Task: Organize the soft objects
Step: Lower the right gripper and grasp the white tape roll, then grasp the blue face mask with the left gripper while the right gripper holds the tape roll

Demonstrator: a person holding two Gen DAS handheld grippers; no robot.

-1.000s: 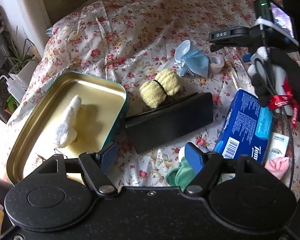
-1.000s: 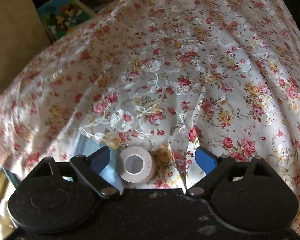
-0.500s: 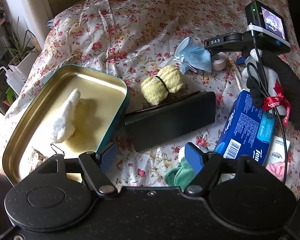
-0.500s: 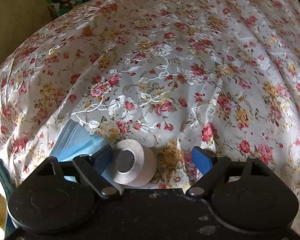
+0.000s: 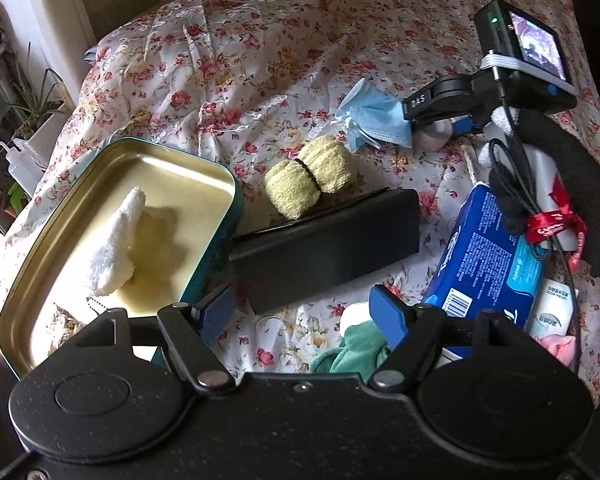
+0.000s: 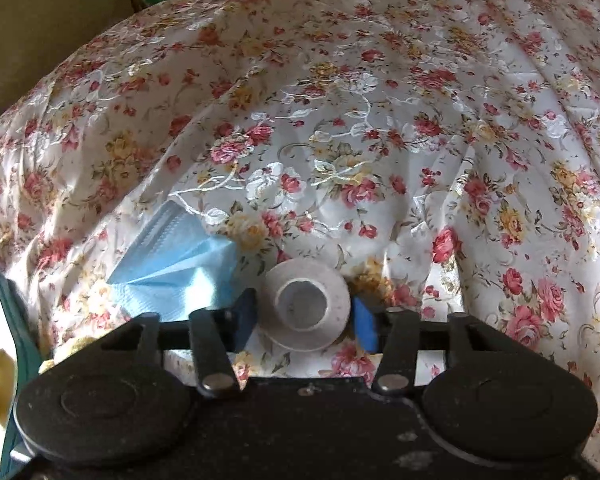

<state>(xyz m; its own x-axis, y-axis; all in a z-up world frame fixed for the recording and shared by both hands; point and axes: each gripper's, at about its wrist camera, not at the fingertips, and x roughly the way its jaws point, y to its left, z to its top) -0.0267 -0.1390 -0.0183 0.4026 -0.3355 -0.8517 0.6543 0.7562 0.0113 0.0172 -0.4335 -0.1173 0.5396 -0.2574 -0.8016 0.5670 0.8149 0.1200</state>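
Note:
My right gripper (image 6: 305,316) is shut on a white tape roll (image 6: 305,304) lying on the floral cloth, one blue finger on each side. A crumpled blue face mask (image 6: 176,260) lies just left of it; it also shows in the left wrist view (image 5: 373,120). My left gripper (image 5: 301,310) is open and empty, low over the cloth. An open tin (image 5: 204,168) at the left holds a white rolled towel (image 5: 114,248). A yellow rolled towel (image 5: 309,176) lies beside the tin. A green cloth (image 5: 351,352) lies under my left gripper's right finger.
A black box (image 5: 327,240) lies between the tin and a blue tissue pack (image 5: 487,264). A white tube (image 5: 549,310) and a pink soft item (image 5: 559,346) lie at the right. The right gripper's body with its camera (image 5: 523,56) hangs over the mask. Plants and a squeeze bottle (image 5: 18,160) stand off the bed's left edge.
My right gripper has closed its fingers onto the tape roll, which was loose between open fingers before. My left gripper has drifted slightly and stays open.

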